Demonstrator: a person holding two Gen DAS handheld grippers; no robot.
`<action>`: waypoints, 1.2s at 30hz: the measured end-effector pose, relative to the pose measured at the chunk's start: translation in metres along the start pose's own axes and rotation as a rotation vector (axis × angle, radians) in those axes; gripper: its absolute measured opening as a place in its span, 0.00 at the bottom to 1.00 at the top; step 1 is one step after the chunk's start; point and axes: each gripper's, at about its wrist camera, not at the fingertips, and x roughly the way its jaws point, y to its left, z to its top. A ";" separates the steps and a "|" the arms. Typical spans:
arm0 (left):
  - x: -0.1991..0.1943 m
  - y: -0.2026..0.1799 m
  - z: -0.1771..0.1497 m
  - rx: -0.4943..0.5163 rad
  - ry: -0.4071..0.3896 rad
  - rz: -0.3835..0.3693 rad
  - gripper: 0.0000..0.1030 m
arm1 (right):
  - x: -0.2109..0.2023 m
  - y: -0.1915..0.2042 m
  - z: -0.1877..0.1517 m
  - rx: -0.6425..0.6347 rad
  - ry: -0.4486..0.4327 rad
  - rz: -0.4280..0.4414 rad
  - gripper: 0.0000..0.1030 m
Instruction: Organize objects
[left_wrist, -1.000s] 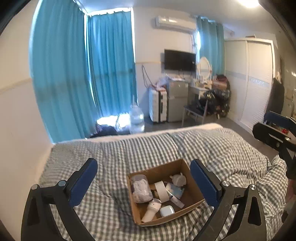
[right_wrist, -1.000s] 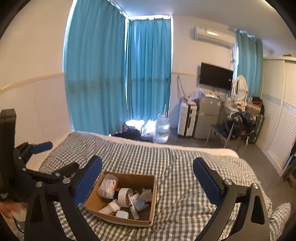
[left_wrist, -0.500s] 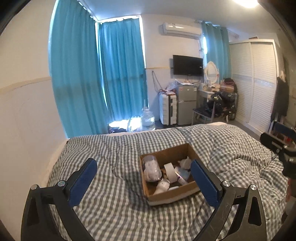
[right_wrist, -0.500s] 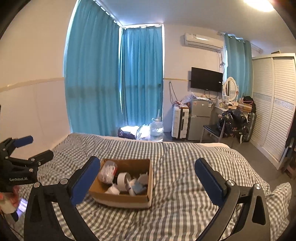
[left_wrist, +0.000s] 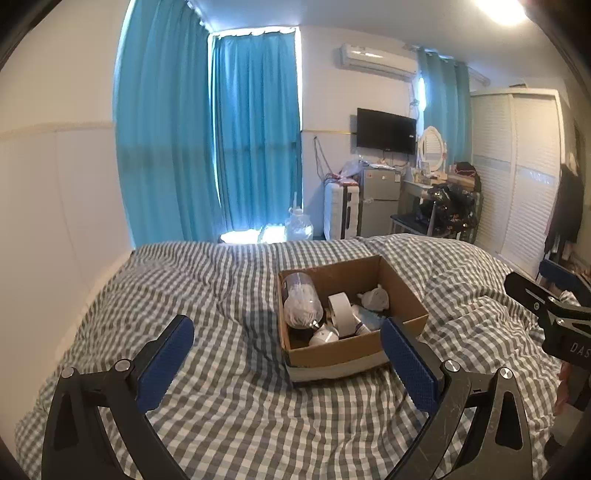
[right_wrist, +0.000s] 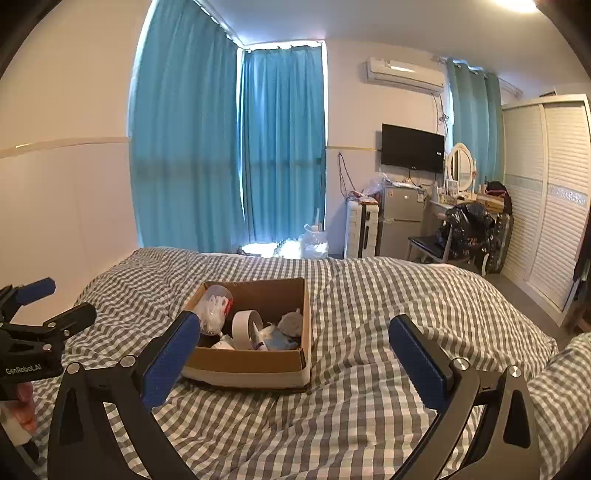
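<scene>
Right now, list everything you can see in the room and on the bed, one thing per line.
box: 1, brown, on bed
jar: 1, clear, in box
tape: 1, white, in box
bed: 1, grey check
curtains: blue, at window
TV: 1, black, on wall
fridge: 1, grey, under TV
suitcase: 1, white, beside fridge
left claw: open, empty
right claw: open, empty

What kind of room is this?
Most likely a lived-in bedroom: a bed with a checked duvet, a louvred wardrobe, and a vanity mirror by a wall television.
</scene>
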 end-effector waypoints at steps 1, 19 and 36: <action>-0.002 0.001 -0.002 -0.009 0.004 0.000 1.00 | 0.002 -0.001 -0.001 0.001 0.005 -0.007 1.00; 0.000 0.007 -0.003 -0.023 0.008 0.008 1.00 | 0.000 0.005 -0.003 -0.017 0.018 -0.013 1.00; -0.001 0.005 -0.004 -0.024 0.012 0.013 1.00 | 0.001 0.009 -0.004 -0.016 0.030 -0.012 1.00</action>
